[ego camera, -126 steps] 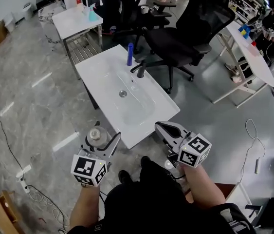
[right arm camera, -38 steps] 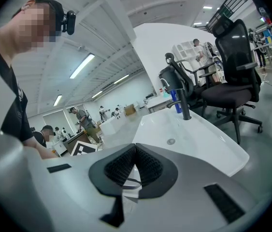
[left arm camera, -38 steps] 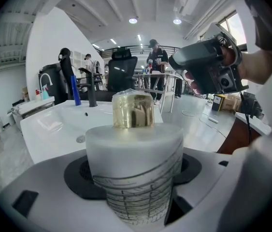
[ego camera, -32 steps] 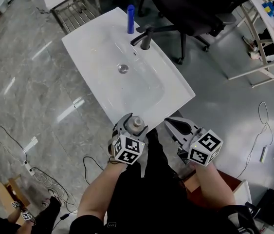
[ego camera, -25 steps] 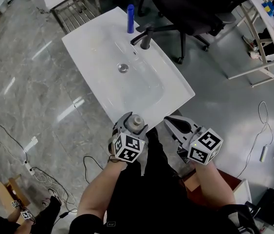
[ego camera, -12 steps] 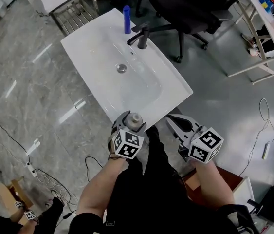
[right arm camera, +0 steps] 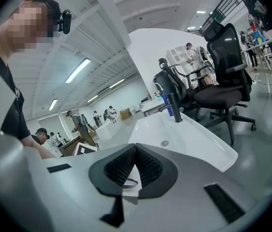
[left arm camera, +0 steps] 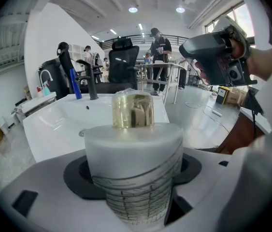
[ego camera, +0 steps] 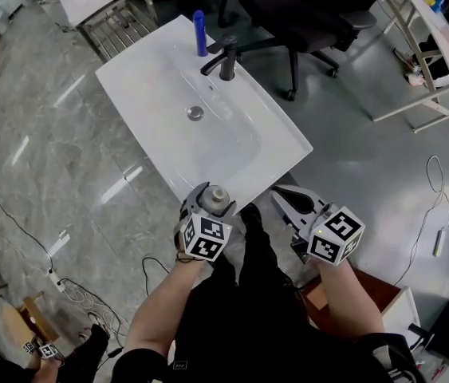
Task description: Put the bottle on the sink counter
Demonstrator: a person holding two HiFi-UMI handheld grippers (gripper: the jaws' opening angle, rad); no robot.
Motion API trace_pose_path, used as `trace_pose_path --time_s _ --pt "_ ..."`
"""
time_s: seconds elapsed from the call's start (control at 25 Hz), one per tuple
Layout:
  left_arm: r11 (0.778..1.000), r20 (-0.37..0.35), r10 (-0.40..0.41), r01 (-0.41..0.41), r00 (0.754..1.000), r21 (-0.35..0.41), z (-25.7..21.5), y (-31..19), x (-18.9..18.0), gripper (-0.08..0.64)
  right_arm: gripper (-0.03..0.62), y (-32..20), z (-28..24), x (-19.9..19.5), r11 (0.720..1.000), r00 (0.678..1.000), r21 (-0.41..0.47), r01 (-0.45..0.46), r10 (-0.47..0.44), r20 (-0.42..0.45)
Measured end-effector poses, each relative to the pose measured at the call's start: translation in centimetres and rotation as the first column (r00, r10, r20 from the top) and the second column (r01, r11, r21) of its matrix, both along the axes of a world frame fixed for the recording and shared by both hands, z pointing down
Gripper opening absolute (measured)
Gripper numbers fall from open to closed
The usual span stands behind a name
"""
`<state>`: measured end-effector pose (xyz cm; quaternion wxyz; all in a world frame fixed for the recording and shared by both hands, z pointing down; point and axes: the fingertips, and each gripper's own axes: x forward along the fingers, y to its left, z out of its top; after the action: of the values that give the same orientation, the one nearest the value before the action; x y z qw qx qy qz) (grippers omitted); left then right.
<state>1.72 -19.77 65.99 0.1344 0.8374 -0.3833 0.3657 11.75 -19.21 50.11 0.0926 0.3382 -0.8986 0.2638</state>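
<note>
At lower centre our left gripper [ego camera: 208,203] clamps the bottle [left arm camera: 134,158] round its frosted body. It looks light, stiff and slick, best held there. Our right gripper [right arm camera: 135,151] is closed, empty.

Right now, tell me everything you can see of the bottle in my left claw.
The bottle has a frosted white body that looks like plastic, with thin dark lines printed low on it, and a narrower clear yellowish top. It stands upright, clamped on both sides by the jaws of the left claw, which alone touches it. It is held in the air by the near edge of the sink, not yet set down.
</note>
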Motion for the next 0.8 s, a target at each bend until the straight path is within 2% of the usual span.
trace_pose_path --time_s 0.28,0.56,0.8 --pt "1.0 0.01 0.012 -0.012 1.0 0.01 -0.12 0.08 -0.08 0.337 0.015 -0.27 0.14 0.1 1.0 1.0 -0.007 0.001 -0.001 -0.003" --pt "1.0 -0.003 0.0 0.0 1.0 -0.015 0.05 0.51 -0.43 0.337 0.015 -0.38 0.41 -0.22 1.0 1.0 -0.008 0.01 -0.01 0.003" --pt "1.0 -0.016 0.01 -0.01 1.0 0.011 -0.09 0.74 -0.59 0.337 0.015 -0.03 0.71 -0.81 0.999 1.0 -0.017 0.027 -0.027 -0.005"
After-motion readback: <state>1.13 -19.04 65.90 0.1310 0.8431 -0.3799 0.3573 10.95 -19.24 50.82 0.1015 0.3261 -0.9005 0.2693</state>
